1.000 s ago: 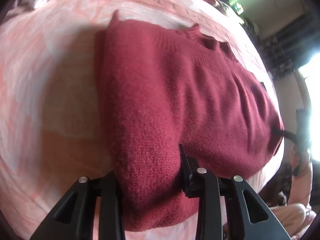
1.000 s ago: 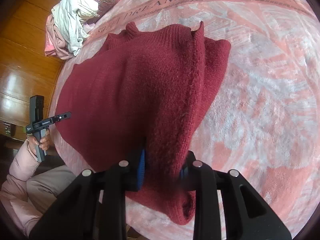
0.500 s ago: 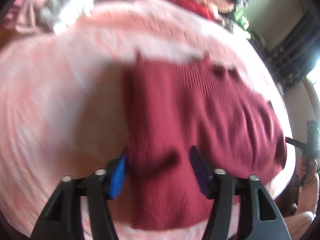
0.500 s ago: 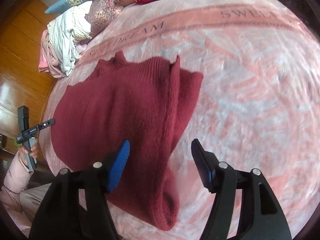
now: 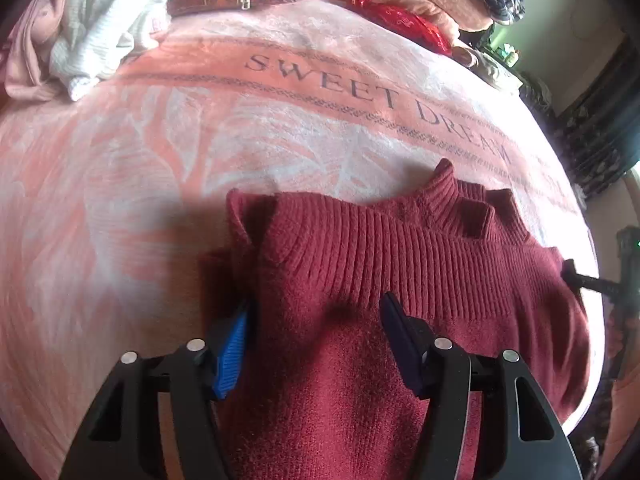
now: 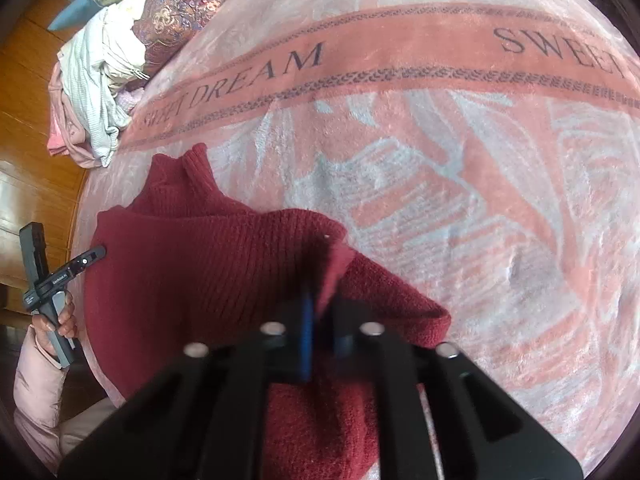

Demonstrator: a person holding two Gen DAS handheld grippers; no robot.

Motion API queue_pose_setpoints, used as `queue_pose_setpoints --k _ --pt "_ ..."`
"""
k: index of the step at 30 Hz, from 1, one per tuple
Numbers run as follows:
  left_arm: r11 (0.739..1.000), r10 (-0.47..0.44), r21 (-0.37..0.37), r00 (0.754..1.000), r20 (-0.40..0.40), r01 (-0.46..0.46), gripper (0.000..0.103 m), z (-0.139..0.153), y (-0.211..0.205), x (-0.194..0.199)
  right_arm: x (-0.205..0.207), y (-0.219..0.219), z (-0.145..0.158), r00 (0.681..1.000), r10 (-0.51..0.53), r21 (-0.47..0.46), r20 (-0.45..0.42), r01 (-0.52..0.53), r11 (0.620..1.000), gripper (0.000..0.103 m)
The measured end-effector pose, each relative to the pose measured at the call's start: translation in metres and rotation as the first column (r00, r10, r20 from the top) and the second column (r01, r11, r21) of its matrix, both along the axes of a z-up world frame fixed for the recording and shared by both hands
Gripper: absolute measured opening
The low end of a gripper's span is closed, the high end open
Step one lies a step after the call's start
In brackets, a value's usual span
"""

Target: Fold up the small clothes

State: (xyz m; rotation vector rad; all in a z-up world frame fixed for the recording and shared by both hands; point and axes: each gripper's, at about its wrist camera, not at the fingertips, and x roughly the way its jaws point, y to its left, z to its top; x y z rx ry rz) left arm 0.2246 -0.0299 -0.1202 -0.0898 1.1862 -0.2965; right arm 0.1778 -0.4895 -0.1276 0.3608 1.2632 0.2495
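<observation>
A bed is covered by a pink blanket [image 5: 200, 152] lettered "SWEET DREAM". Wooden floor [image 6: 24, 92] is seen at the left; bright daylight is admitted at the right edge.

pink blanket-covered bed [image 5: 160, 152]; red sweater [image 5: 360, 360], clothes heap [image 5: 88, 40] on it.

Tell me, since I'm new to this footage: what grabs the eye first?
A dark red knitted sweater lies on a pink blanket lettered SWEET DREAM. The right tongs pinch a fold of it, while the left tongs hang open above it.
</observation>
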Motion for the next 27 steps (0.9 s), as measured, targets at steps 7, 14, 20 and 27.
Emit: queue_pose_setpoints --k 7,14,20,27 --pt "0.998 -0.012 0.068 0.999 0.032 0.010 0.063 -0.009 -0.006 -0.003 0.003 -0.023 -0.008 0.995 -0.102 -0.013 -0.001 0.102 0.995 0.005" --pt "0.991 -0.018 0.133 0.998 0.055 0.010 0.062 -0.005 -0.014 -0.011 -0.004 -0.014 -0.004 0.993 -0.116 -0.057 0.002 0.116 0.992 0.019" --pt "0.987 0.095 0.123 0.992 0.079 -0.104 0.061 0.044 -0.001 -0.045 -0.044 -0.007 0.055 0.992 -0.127 -0.125 0.011 0.127 0.984 0.024" --pt "0.991 0.094 0.086 0.990 0.102 -0.103 0.063 0.080 -0.009 -0.096 -0.110 0.012 0.071 0.994 -0.097 -0.142 -0.053 0.089 0.986 0.040"
